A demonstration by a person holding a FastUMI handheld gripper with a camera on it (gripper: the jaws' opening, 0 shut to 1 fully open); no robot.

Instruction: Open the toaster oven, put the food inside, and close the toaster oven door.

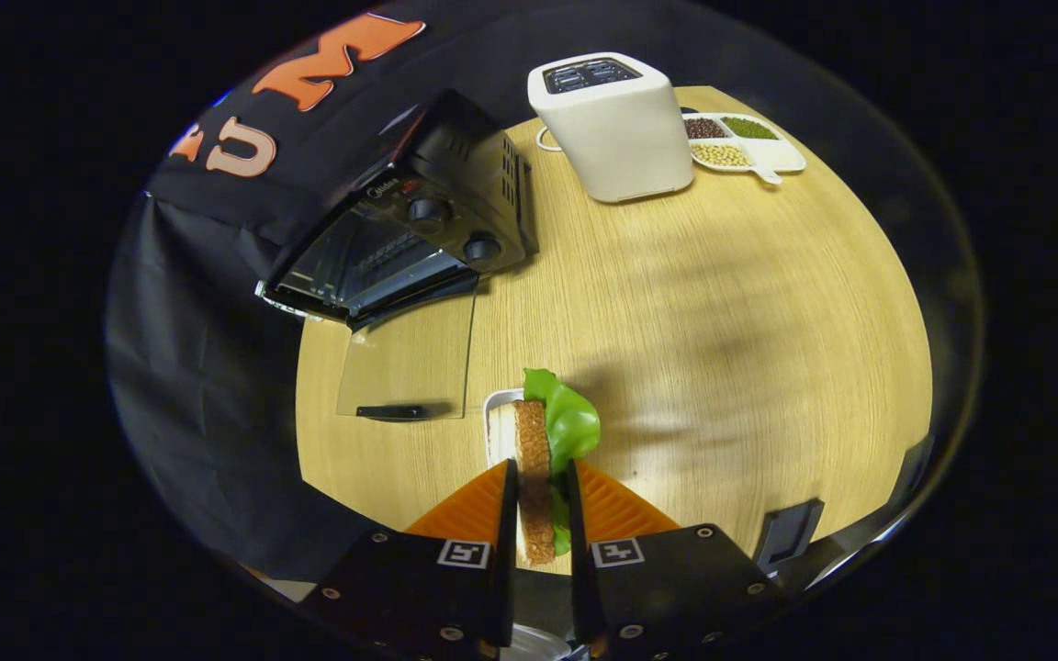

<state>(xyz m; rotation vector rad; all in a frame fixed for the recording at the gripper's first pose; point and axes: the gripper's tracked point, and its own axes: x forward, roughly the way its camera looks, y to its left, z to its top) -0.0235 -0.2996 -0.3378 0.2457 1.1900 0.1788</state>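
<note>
Currently the gripper [543, 473] is clamped on a sandwich [536, 477] — brown bread slice with green lettuce leaf — both orange ribbed fingers [474, 509] pressing its sides, held above a white rectangular plate [495, 418]. Beyond, on the round light-wood table [722, 321], the black toaster oven [410, 229] stands with its glass door [405, 363] folded down flat. Farther off — a white toaster [616, 124] beside a divided white dish of beans [745, 142].

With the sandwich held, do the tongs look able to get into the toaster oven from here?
Probably yes. The tongs are shut on the sandwich, the toaster oven stands beyond them with its glass door folded down, and bare table lies between.
</note>
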